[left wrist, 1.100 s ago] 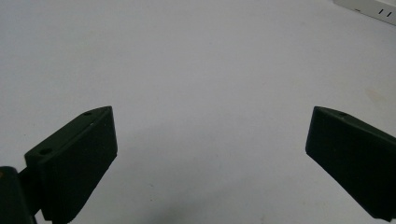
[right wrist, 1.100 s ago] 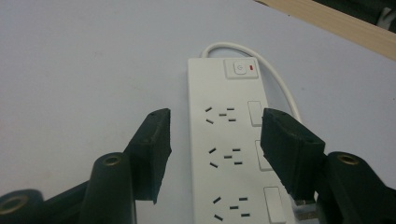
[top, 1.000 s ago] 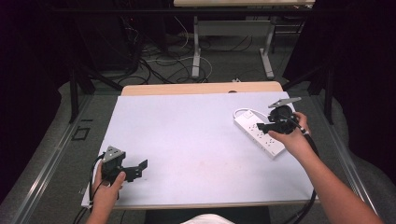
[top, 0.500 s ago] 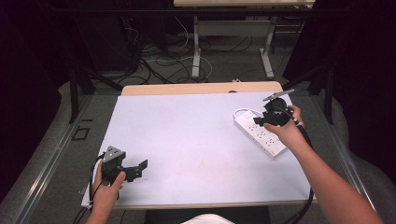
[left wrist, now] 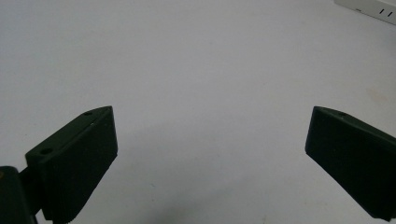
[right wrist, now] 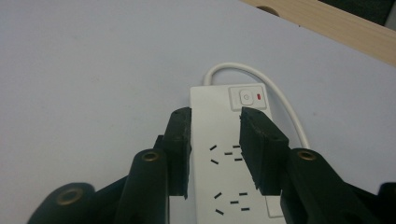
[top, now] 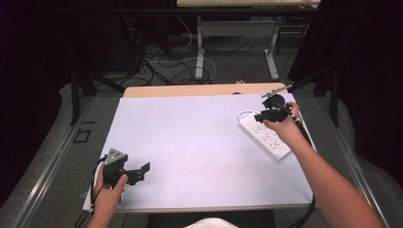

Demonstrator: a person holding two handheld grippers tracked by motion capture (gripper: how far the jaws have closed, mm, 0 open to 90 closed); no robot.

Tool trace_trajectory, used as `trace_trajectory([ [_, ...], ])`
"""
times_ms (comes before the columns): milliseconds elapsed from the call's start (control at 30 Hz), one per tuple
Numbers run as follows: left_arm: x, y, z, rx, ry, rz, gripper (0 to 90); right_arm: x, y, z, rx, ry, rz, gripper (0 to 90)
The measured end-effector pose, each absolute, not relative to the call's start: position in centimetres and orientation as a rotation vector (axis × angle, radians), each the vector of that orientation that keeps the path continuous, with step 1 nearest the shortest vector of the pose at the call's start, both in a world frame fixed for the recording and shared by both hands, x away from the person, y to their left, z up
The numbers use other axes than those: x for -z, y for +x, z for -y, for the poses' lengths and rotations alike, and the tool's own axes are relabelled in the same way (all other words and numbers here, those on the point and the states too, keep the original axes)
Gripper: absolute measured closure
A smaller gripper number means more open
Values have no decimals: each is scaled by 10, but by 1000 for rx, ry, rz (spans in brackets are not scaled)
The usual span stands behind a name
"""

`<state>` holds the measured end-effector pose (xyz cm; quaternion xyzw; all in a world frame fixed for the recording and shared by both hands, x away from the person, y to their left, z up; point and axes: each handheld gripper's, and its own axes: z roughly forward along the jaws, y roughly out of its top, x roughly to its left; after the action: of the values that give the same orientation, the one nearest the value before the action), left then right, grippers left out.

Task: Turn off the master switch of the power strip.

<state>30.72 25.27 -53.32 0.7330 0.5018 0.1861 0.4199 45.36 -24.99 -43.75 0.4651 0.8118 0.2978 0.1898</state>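
My right gripper point(right wrist: 215, 140) hovers part-open over the white plastic power strip point(right wrist: 233, 154) at the table's point(top: 190, 142) far right — I'd square up before closing. Left gripper point(top: 138, 170) sits released, wide.

The left gripper point(top: 142, 168) is held low at the near left corner of the table point(top: 190, 142), jaws spread wide apart. The right gripper point(top: 262, 116) is held over the table's far right part on an outstretched forearm, jaws drawn partly together with a gap between
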Motion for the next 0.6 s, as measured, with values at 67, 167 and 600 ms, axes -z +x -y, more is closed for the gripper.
trace_trajectory([
  [67,533,307,-253,-467,1837,-1258,24,438,456,248,-840,1308,-2285,668],
  [167,533,307,-253,-465,1839,-1258,24,439,461,246,-821,1318,-2286,702],
  [600,534,308,-253,-466,1843,-1256,25,445,481,240,-801,1353,-2285,807],
])
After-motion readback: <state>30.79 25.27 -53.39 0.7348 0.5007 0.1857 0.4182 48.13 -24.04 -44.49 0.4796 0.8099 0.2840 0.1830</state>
